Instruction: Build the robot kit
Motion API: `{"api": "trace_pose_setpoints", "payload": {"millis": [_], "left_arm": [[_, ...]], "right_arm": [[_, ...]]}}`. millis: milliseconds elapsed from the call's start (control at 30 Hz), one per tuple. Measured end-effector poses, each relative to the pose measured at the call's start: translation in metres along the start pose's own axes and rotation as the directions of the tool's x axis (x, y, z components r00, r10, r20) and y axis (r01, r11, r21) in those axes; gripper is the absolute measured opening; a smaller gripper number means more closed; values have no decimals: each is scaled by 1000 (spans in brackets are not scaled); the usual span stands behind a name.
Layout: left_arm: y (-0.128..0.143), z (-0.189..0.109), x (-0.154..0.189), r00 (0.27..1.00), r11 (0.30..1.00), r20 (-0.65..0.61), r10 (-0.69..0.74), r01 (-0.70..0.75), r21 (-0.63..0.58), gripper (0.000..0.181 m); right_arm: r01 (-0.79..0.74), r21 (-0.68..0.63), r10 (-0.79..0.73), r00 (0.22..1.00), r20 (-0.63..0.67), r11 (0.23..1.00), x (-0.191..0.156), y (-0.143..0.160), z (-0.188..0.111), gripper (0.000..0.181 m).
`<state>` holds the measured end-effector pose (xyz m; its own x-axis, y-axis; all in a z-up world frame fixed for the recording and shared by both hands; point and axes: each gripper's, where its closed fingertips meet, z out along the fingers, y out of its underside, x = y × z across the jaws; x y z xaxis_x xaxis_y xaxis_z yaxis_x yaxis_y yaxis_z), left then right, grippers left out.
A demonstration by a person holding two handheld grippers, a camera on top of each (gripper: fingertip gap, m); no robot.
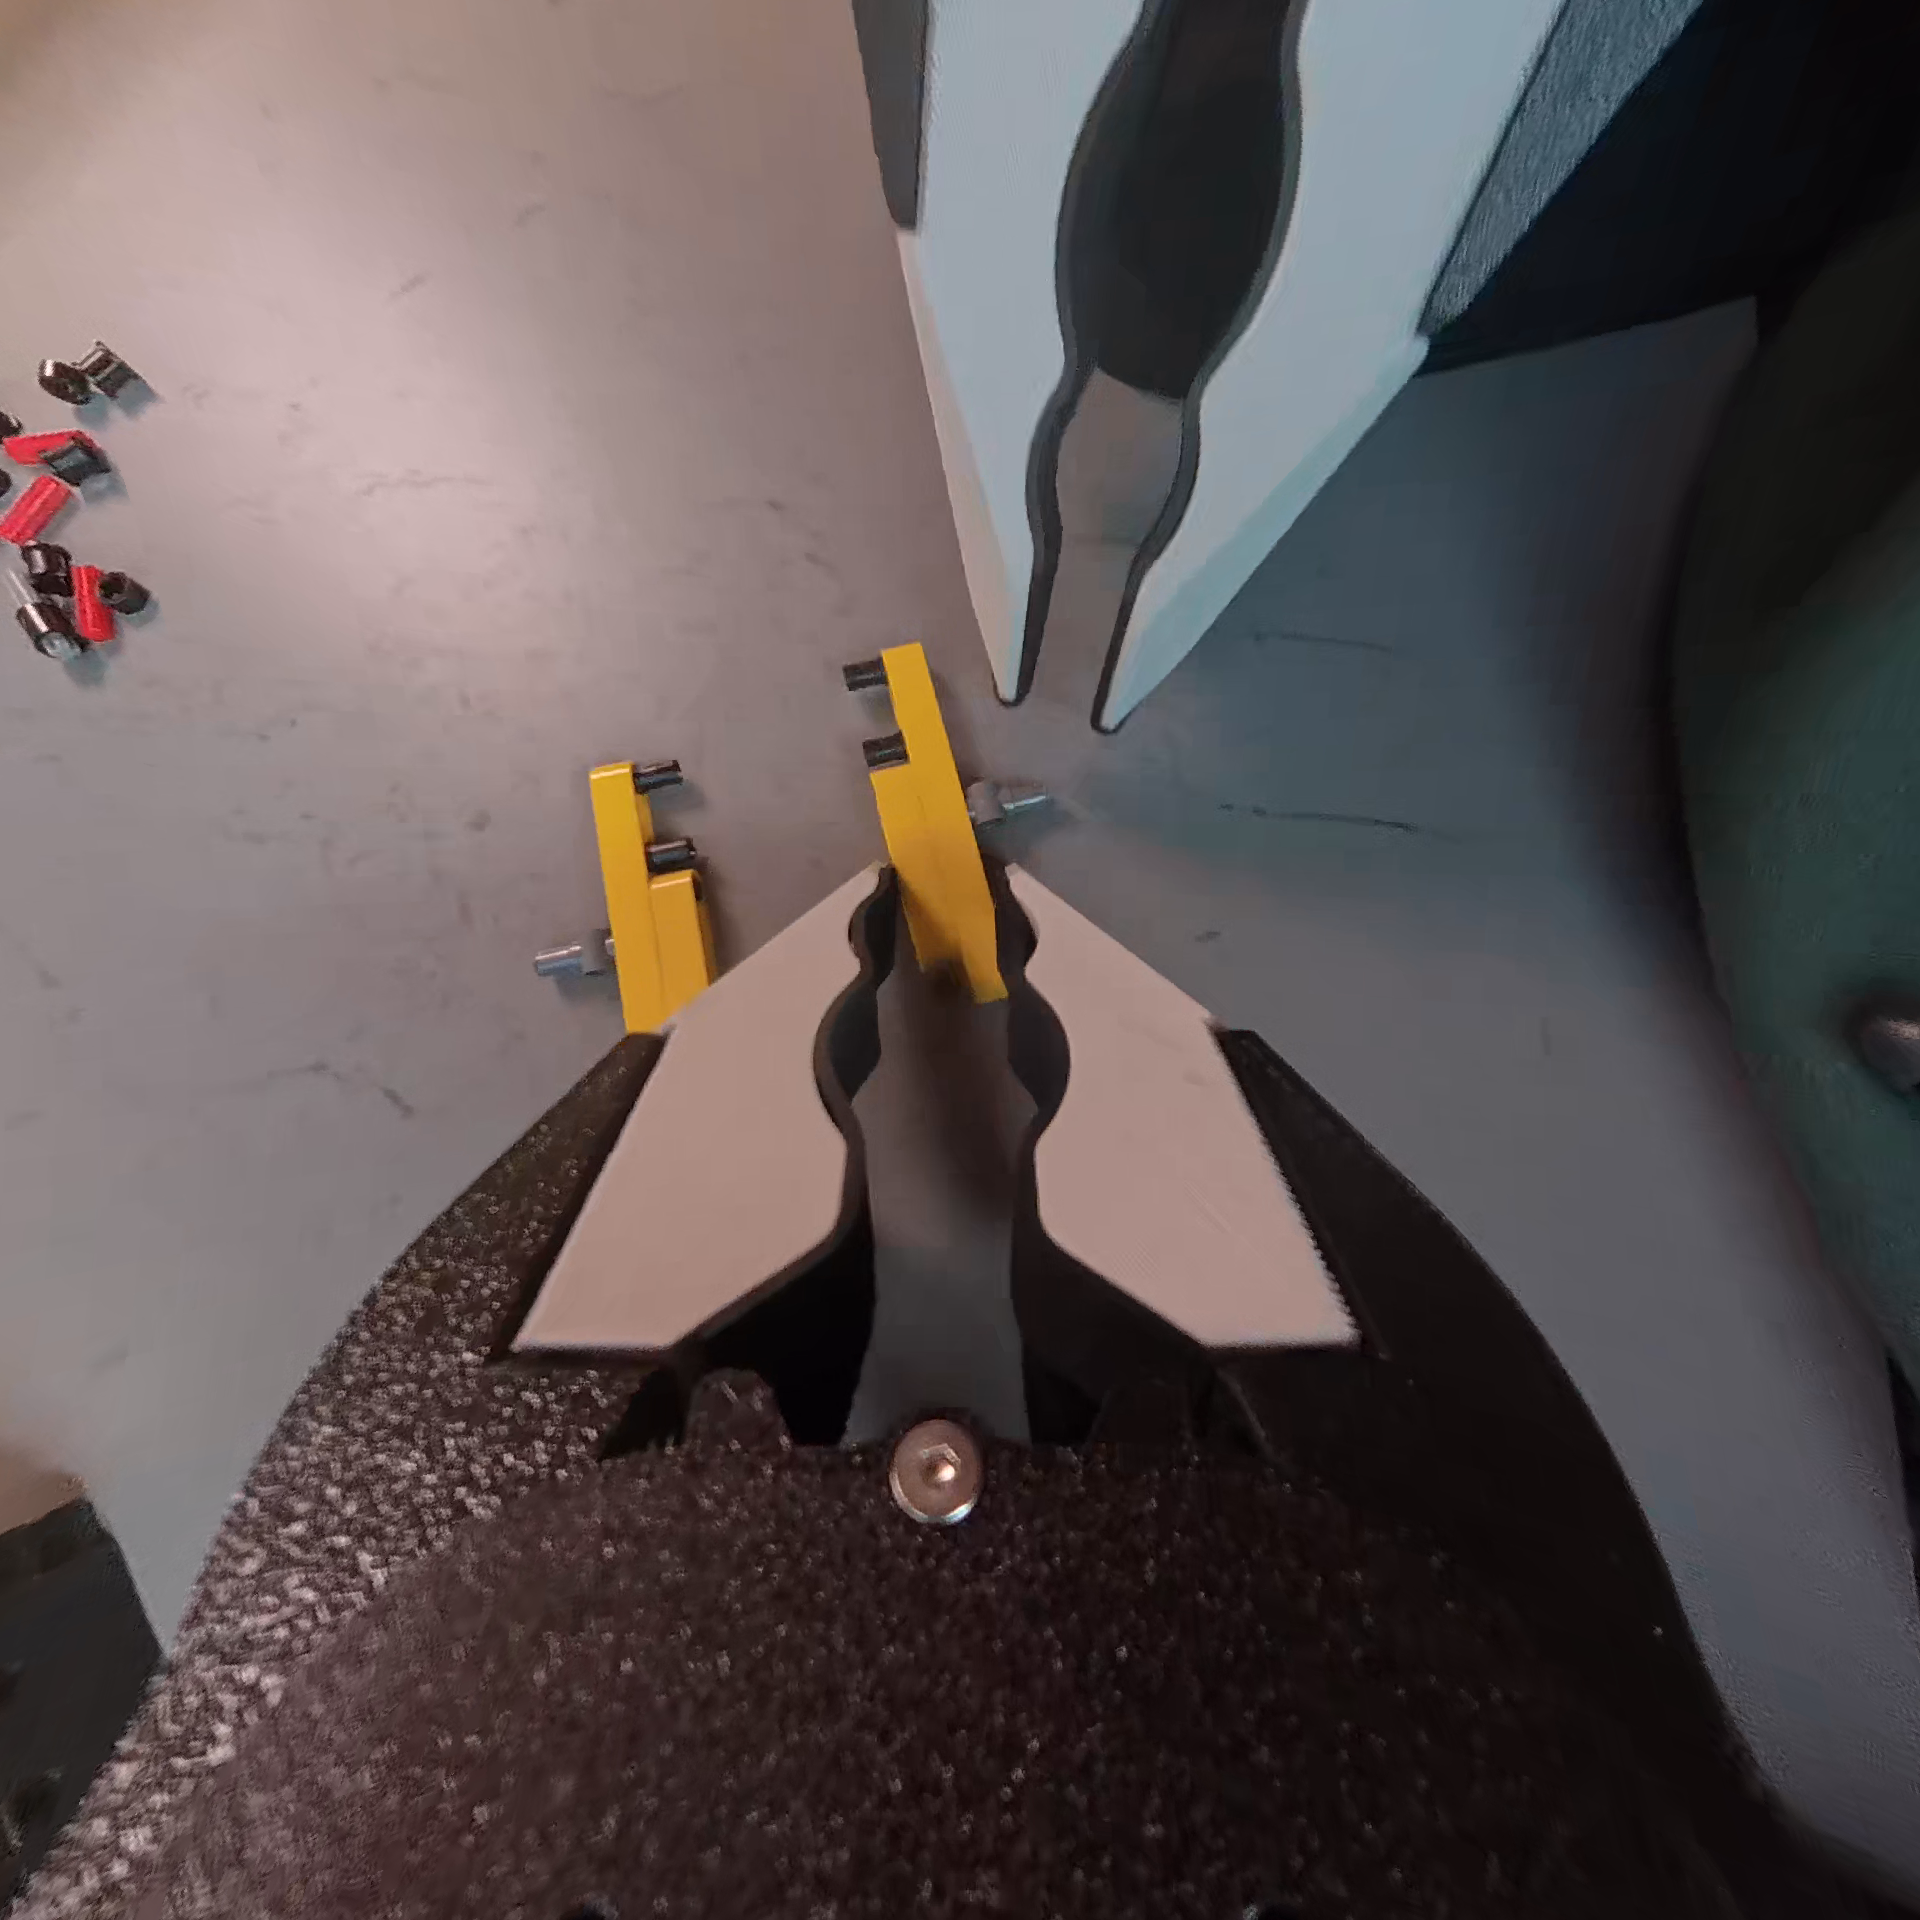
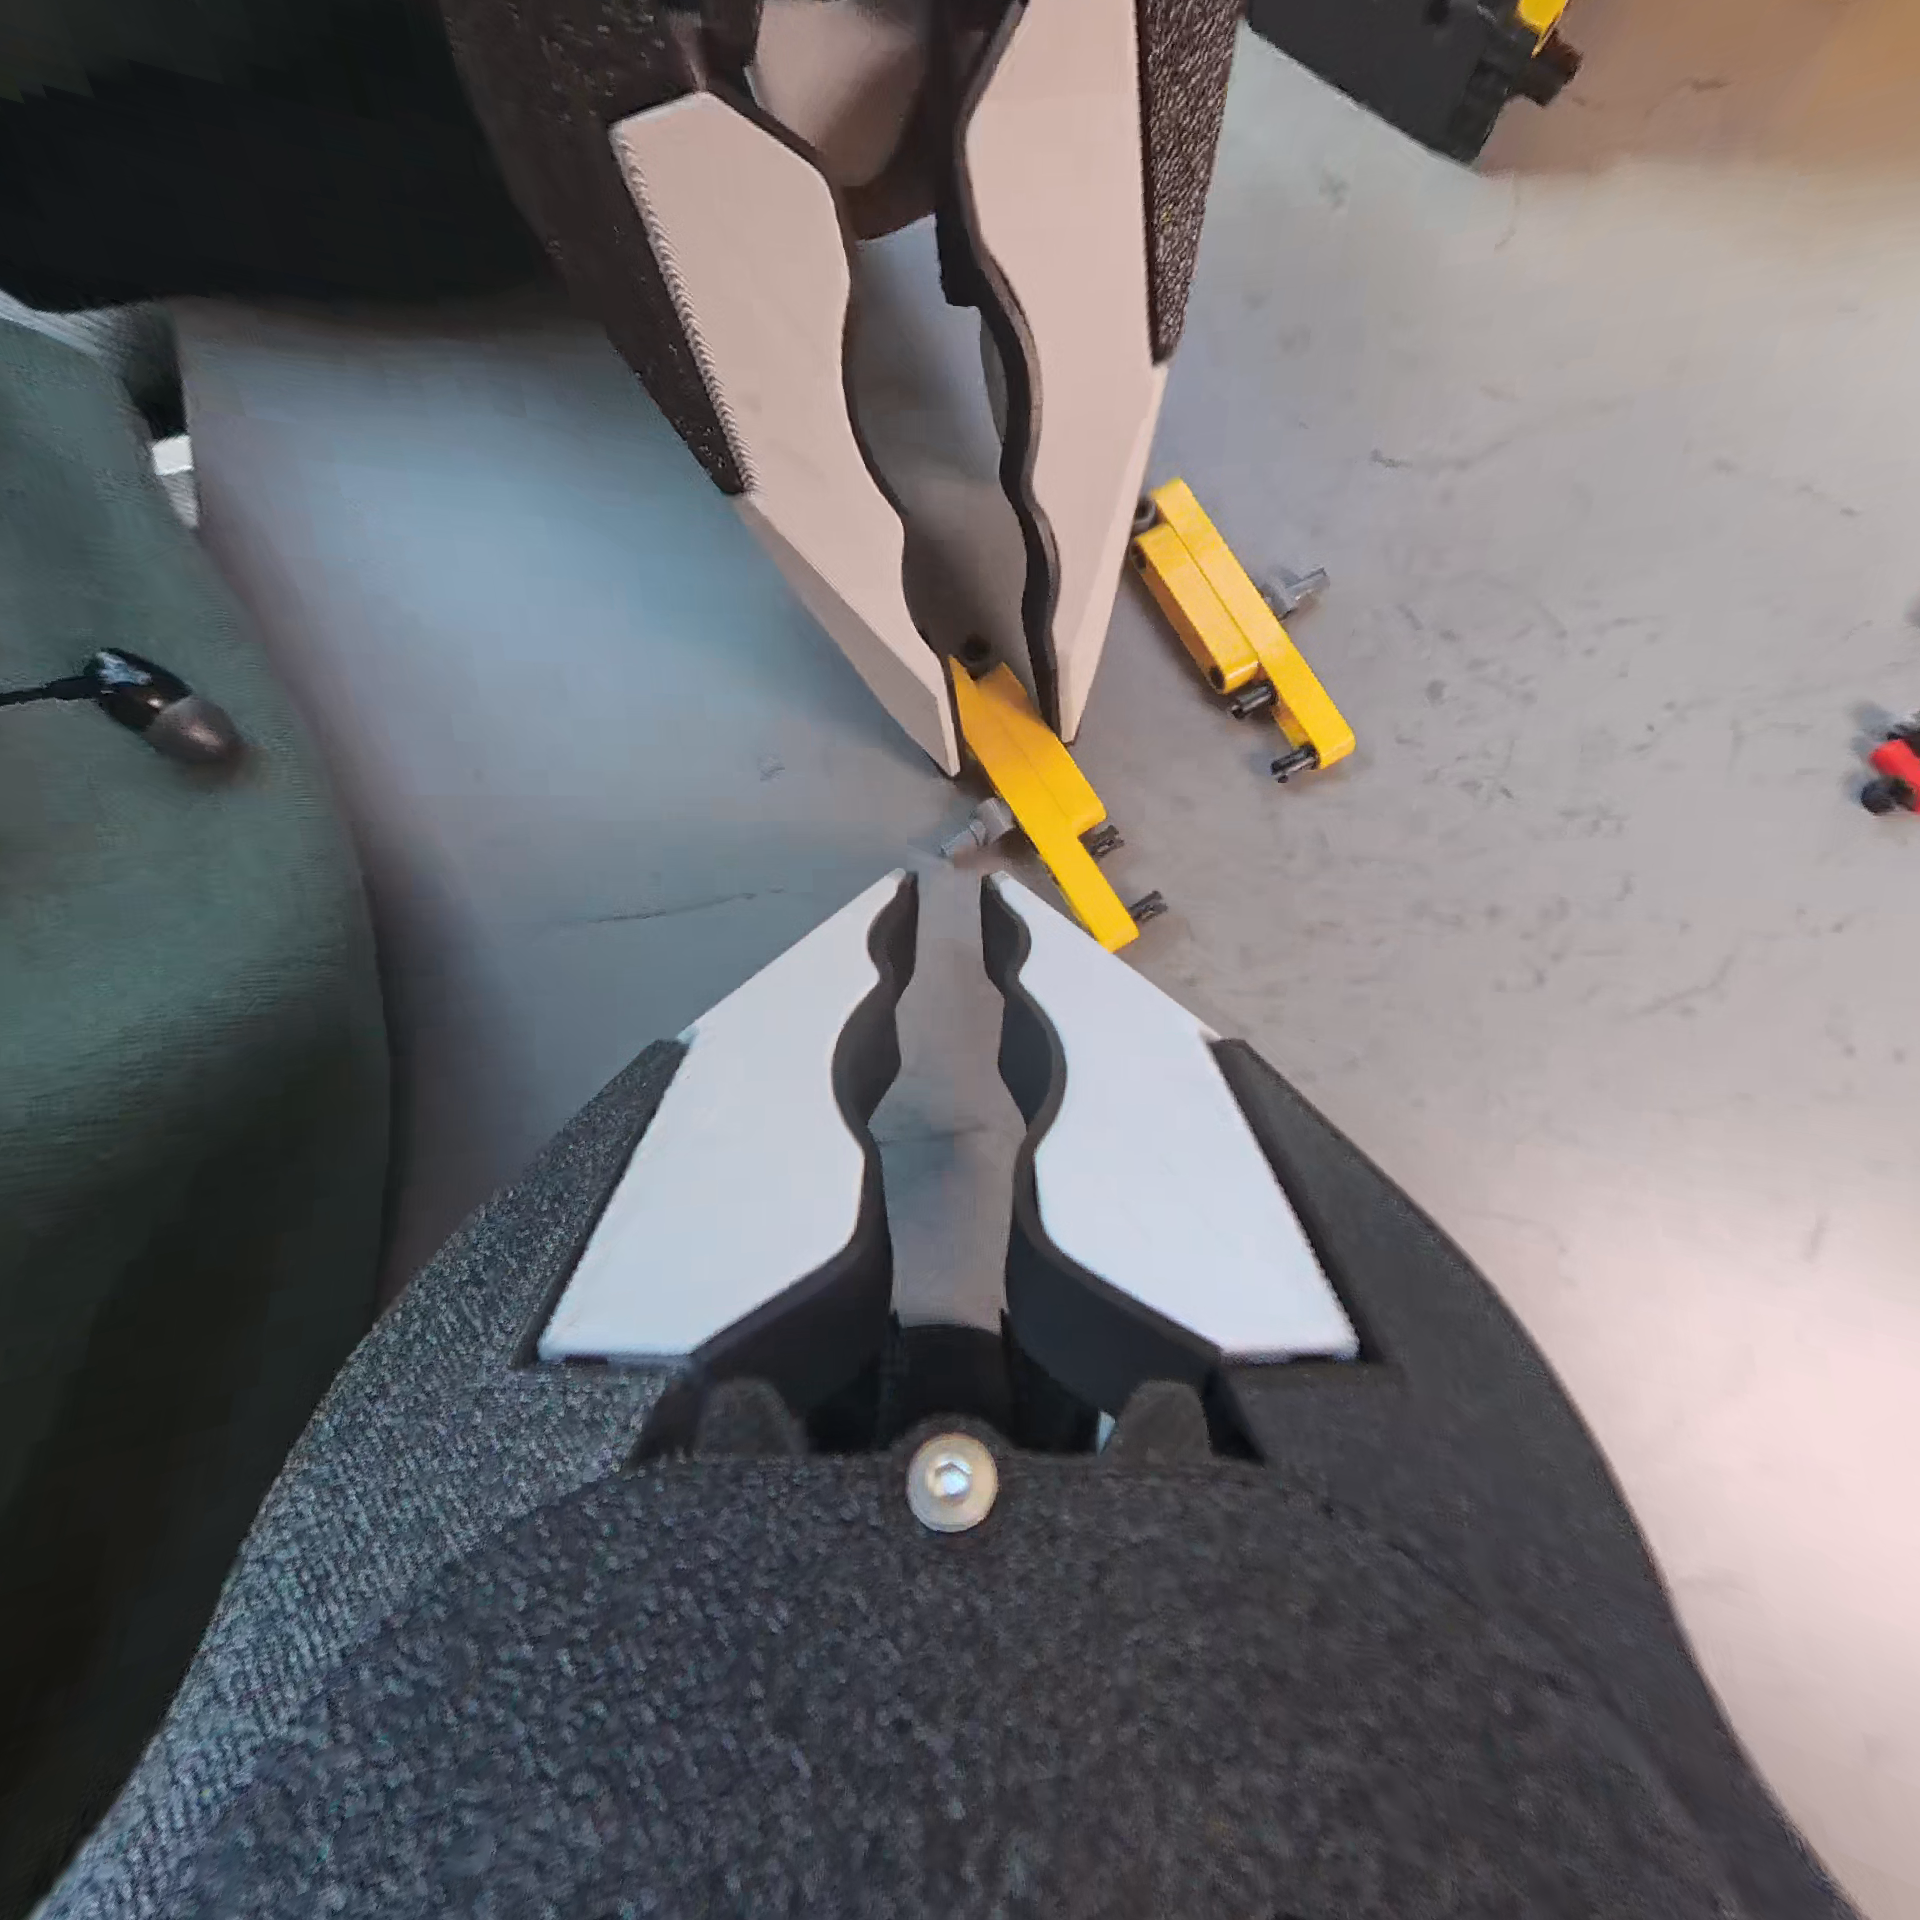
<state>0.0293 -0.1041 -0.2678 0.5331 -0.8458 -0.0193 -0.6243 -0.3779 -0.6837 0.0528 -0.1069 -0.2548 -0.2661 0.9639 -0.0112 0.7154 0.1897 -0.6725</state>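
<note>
On the far left of the grey tabletop point(image 1: 416, 312) in the left wrist view lies a loose heap of small red and black pegs point(image 1: 62, 509), well apart from everything else. Further right a yellow beam piece point(image 1: 649, 914) rests on the tabletop, with two black pins on its right side and a grey pin on its left; nothing grips it. Just right of that, the left gripper point(image 1: 940, 883) has its jaws pinching the near end of a second yellow beam piece point(image 1: 930, 831), which also carries two black pins on its left side and a grey pin point(image 1: 1003, 802) on its right. Beyond it the right gripper point(image 1: 1055, 712) points down at the tabletop, its jaws a little spread and holding nothing, tips near the far end of the held piece. At the right edge is green cloth point(image 1: 1808, 831).

In the right wrist view, the right gripper point(image 2: 948, 878) hovers just short of the grey pin point(image 2: 971, 831), apart from it.
</note>
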Motion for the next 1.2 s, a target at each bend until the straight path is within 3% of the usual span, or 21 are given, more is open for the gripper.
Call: {"api": "trace_pose_setpoints", "payload": {"millis": [133, 333, 500, 633, 1033, 1200], "left_arm": [[6, -5, 1, 999, 999, -21, 34, -34, 9, 17], [2, -14, -3, 1000, 998, -27, 12, -11, 59, 30], [9, -36, -43, 986, 991, 141, -88, 72, 114, 40], [29, -34, -50, 978, 989, 146, -146, 140, 54, 47], [24, -21, -58, 963, 980, 186, -194, 183, 75, 19], [18, -16, -63, 951, 979, 233, -203, 190, 77, 18]], "right_arm": [[67, 77, -65, 998, -28, 995, 19, -9, -13, 19], [193, 38, -195, 979, 53, 980, 29, -3, 8, 31], [273, 11, -273, 955, 113, 962, 31, -2, 17, 14], [299, 24, -299, 942, 151, 954, 30, -3, 18, 9], [287, 94, -298, 944, 139, 953, 31, -4, 18, 13], [277, 105, -291, 943, 160, 955, 29, -3, 18, 9]]}}
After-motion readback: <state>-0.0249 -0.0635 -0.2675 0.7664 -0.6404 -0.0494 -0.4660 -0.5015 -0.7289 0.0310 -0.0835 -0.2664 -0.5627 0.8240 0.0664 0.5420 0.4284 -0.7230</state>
